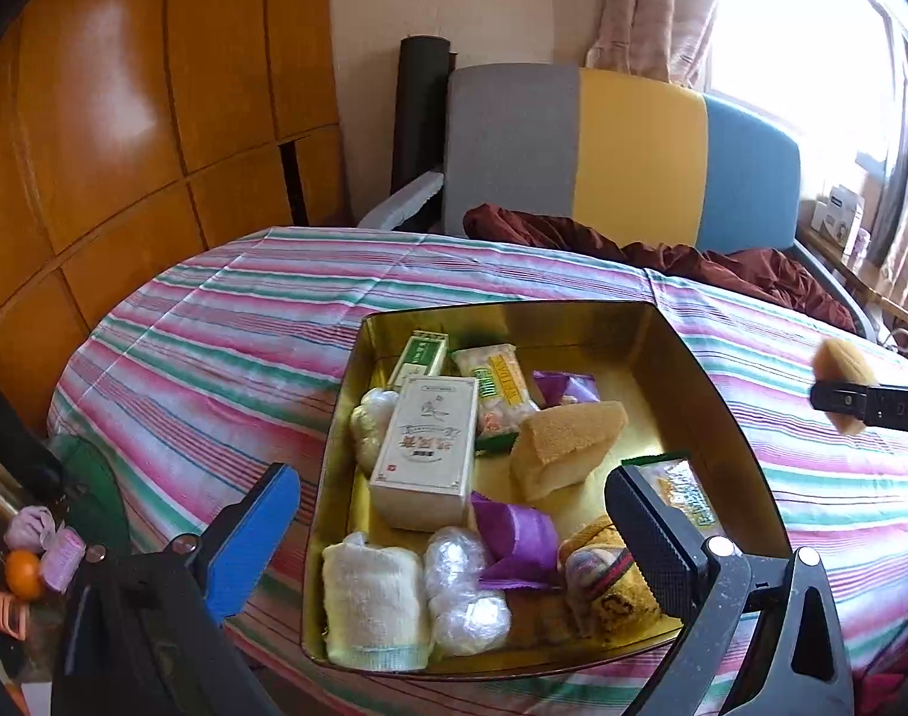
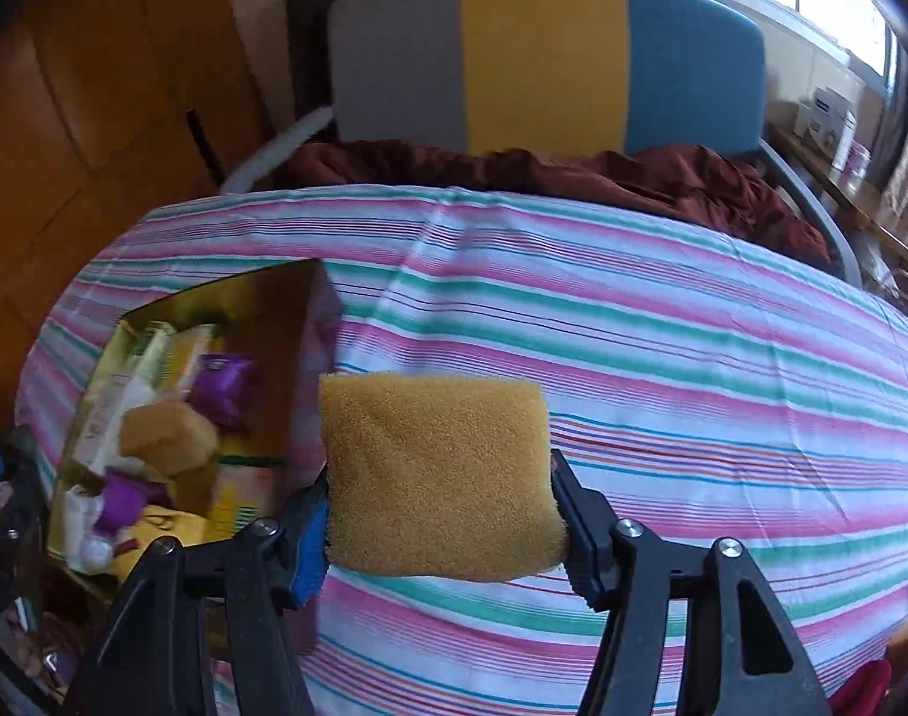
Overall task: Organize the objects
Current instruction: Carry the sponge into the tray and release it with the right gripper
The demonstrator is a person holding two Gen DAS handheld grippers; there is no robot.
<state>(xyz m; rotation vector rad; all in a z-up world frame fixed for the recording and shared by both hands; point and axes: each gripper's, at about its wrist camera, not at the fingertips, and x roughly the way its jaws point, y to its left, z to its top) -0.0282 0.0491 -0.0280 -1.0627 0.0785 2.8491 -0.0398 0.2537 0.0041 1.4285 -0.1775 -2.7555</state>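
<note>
Sponge (image 2: pixel 436 471) between right tongs (image 2: pixel 439 528)

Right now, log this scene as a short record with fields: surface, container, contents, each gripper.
surface: striped cloth over a table
container: gold tin tray, open, on the cloth
contents: cream carton, sponge block, purple wrappers, white folded towel, snack packets
right gripper: shut on a yellow sponge, held above the cloth, right of the tray
left gripper: open, empty, over the tray's near side
</note>
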